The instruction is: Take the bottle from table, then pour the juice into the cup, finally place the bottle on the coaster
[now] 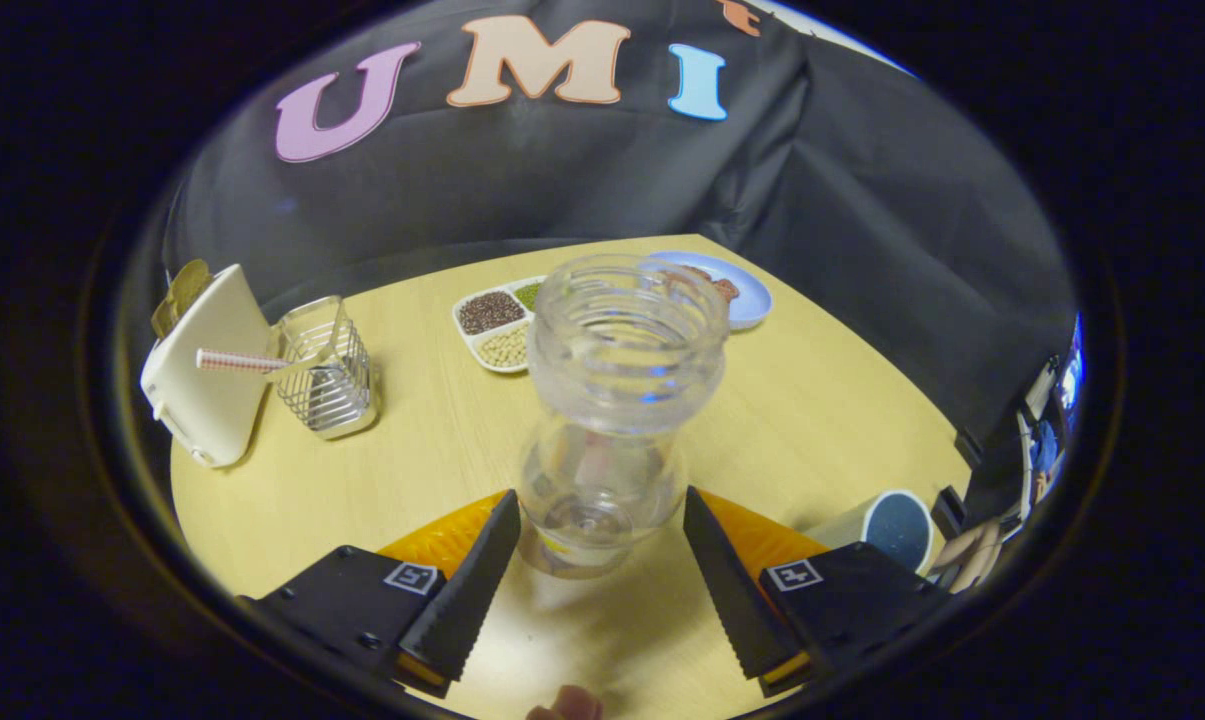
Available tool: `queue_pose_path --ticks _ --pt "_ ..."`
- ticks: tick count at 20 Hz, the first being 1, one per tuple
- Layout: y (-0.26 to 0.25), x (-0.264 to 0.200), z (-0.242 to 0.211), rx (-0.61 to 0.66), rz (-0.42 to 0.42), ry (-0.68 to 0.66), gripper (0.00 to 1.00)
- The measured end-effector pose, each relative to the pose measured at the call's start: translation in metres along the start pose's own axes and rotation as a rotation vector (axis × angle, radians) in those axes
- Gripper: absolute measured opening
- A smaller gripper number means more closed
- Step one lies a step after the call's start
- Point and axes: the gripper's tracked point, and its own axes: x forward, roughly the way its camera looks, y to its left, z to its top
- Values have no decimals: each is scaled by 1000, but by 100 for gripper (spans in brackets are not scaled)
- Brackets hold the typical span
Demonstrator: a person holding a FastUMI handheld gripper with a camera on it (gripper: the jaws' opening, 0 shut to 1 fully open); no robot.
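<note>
- The clear uncapped plastic bottle (612, 420) stands upright on the pale wooden tabletop (822, 420), between the fingers.
- The claw (602, 560) is spread wide, fingers flanking the bottle's base without clearly pressing it.
- An orange ribbed coaster (442, 540) lies behind the fingers.
- A white cup (887, 525) stands to the right.

I see a clear glossy plastic bottle (607, 420) on the smooth matt wood table (432, 450). My gripper (602, 560) spreads ridged fingers (467, 590) around it, not touching. Wire-mesh metal holder (324, 375), glossy.
</note>
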Motion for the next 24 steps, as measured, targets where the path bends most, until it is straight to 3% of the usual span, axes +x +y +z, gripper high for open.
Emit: queue_pose_path --ticks 10,14,20,24 --pt "-16 -65 0 -1 82 -27 100" --pt "-28 -95 21 -74 132 -96 100" --pt "-24 -148 77 -202 297 -261 100" --pt "-5 -192 117 -222 475 -391 100"
